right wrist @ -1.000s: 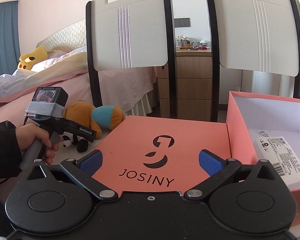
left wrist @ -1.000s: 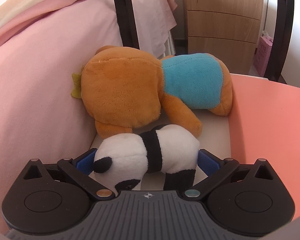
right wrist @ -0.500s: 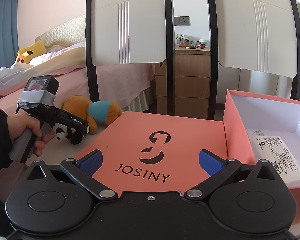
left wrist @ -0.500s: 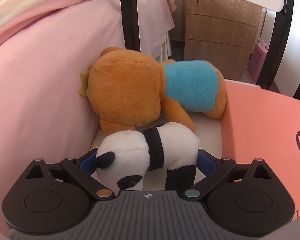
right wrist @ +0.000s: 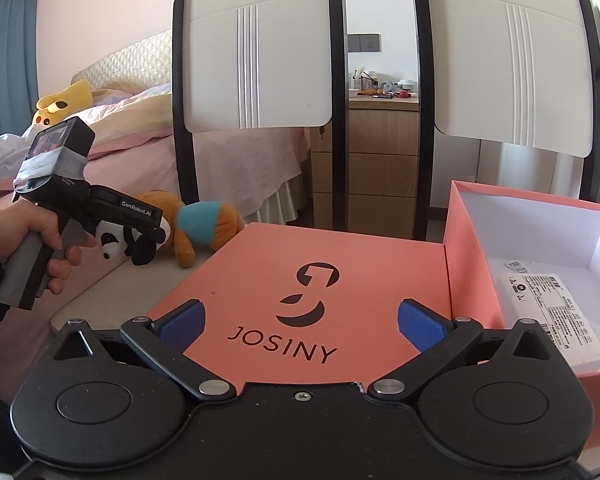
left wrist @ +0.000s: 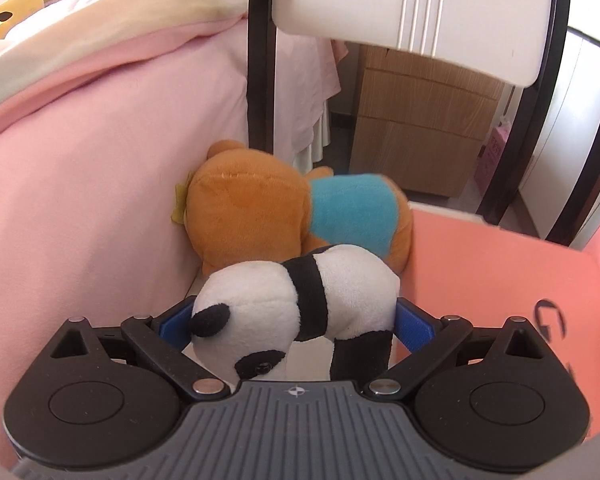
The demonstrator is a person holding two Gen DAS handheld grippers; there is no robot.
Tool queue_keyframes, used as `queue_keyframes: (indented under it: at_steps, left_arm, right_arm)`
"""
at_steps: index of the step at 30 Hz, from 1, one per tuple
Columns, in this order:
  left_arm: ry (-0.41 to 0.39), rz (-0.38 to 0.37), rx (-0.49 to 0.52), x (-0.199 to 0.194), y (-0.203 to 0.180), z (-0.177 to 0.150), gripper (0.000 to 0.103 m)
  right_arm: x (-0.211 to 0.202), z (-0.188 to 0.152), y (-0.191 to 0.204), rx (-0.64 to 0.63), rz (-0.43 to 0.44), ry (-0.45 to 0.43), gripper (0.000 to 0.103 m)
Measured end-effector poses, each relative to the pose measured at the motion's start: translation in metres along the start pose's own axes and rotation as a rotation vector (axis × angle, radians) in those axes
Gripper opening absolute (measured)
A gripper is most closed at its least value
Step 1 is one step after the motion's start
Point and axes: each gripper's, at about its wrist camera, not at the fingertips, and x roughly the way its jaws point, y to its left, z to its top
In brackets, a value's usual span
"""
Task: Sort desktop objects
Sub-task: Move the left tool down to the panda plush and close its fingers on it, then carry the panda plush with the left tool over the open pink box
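1. From my seat I count two plush toys on the desk: a panda (left wrist: 296, 300) and an orange bear (left wrist: 260, 216) in a blue shirt, plus a third, yellow plush (right wrist: 62, 102) far left on the bed (left wrist: 80, 128).
2. My left gripper (left wrist: 296, 320) is pinching the panda across its body, blue pads against both flanks. In the right wrist view the panda (right wrist: 114, 240) hangs off the desk surface, at the desk's left edge, just in front of the bear (right wrist: 204, 228).
3. The housing of the left gripper (right wrist: 140, 236) reads "GenRobot.AI"; a hand (right wrist: 40, 240) grips its handle.
4. The pink bedding crowds the left side, and the bear lies just behind the panda, touching the bedding.
5. One salmon lid (right wrist: 320, 280) lies flat mid-desk, printed "JOSINY" under a logo.
6. My right gripper (right wrist: 300, 324) sits spread wide over that lid, holding nothing.
7. Two white chair backs (right wrist: 256, 60) stand behind the desk, a wooden drawer unit (right wrist: 380, 168) between them.
8. One open box (right wrist: 540, 248) sits at the right, beside the lid. A white printed label (right wrist: 552, 308) lies inside; its text is too small for me to read.
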Motion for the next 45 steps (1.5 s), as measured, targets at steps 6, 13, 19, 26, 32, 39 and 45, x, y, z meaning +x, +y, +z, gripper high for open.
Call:
queue_keyframes:
  at_steps: [6, 13, 19, 26, 32, 39, 45]
  left_arm:
    - [-0.067, -0.029, -0.003, -0.027, -0.026, 0.014, 0.099]
    - [-0.121, -0.139, 0.071, -0.051, -0.103, 0.033, 0.100]
    - [-0.178, -0.263, 0.188, -0.075, -0.194, 0.039, 0.099]
    - [-0.178, -0.372, 0.309, -0.079, -0.293, 0.032, 0.100]
    - [-0.129, -0.445, 0.377, -0.058, -0.360, 0.028, 0.100]
    - [-0.061, -0.464, 0.464, -0.020, -0.424, 0.017, 0.099]
    - [-0.009, -0.454, 0.491, 0.010, -0.451, 0.009, 0.099]
  right_arm:
    - [-0.005, 0.002, -0.004, 0.014, -0.008, -0.018, 0.102]
    - [-0.013, -0.001, -0.008, 0.024, 0.001, -0.021, 0.102]
    - [-0.023, -0.005, -0.020, 0.063, 0.030, -0.016, 0.103]
    - [-0.029, -0.009, -0.036, 0.099, 0.039, -0.003, 0.103]
    - [-0.038, -0.012, -0.047, 0.138, 0.039, -0.005, 0.103]
    - [-0.037, -0.024, -0.054, 0.140, 0.089, 0.055, 0.102]
    - [-0.038, -0.028, -0.054, 0.103, 0.110, 0.070, 0.103]
